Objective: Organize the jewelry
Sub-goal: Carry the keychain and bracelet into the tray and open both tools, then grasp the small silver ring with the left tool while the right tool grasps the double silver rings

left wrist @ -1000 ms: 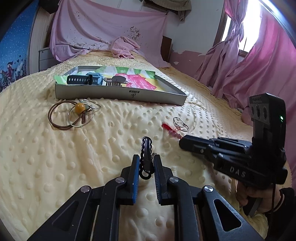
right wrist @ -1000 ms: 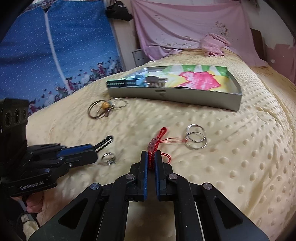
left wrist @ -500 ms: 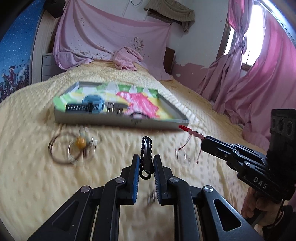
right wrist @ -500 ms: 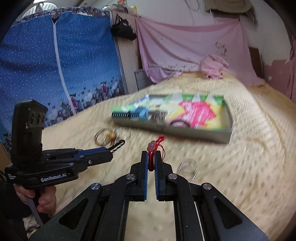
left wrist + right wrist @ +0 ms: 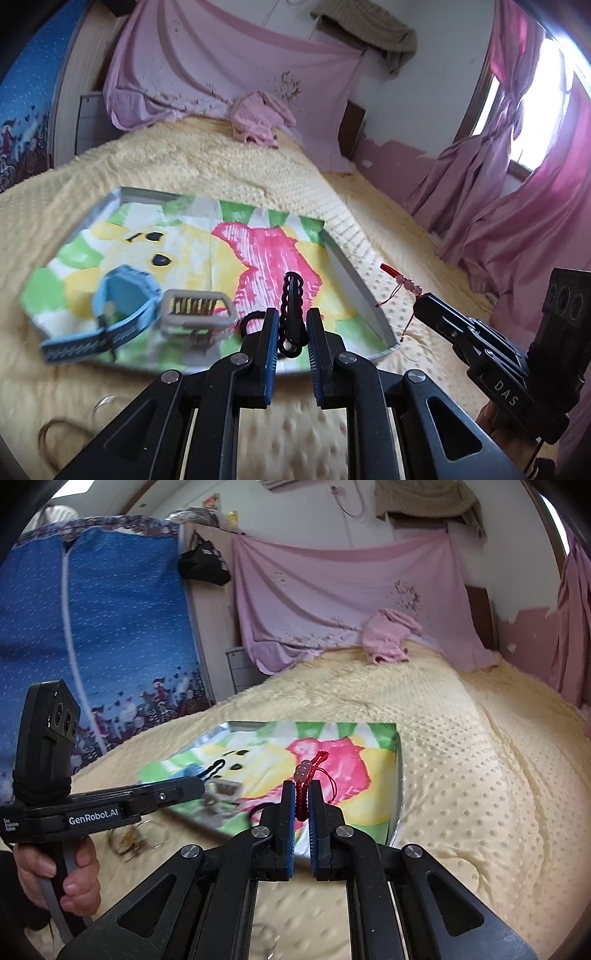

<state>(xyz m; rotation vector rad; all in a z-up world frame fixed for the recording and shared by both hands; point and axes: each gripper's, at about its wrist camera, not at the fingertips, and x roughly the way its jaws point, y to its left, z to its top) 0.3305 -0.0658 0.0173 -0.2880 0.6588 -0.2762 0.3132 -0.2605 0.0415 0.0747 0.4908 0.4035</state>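
Note:
My left gripper (image 5: 290, 325) is shut on a black wavy hair clip (image 5: 292, 295) and holds it above the near edge of the shallow grey tray (image 5: 364, 295) with a colourful paper lining. My right gripper (image 5: 303, 801) is shut on a red cord bracelet with pink beads (image 5: 308, 775), held above the tray's (image 5: 398, 775) near right corner. In the tray lie a blue watch (image 5: 122, 306), a grey buckle piece (image 5: 197, 306) and a black loop (image 5: 251, 317). The right gripper also shows in the left wrist view (image 5: 424, 301), the left gripper in the right wrist view (image 5: 199, 783).
The tray rests on a yellow dotted bedspread (image 5: 480, 775). Thin rings and a brown bangle (image 5: 62, 435) lie on the bed left of the tray; they also show in the right wrist view (image 5: 129, 838). A pink cloth (image 5: 258, 118) lies at the bed's far end. Pink curtains (image 5: 517, 206) hang at right.
Both grippers have lifted their items off the bedspread and moved forward over the tray. The clip and the red bracelet stay gripped.

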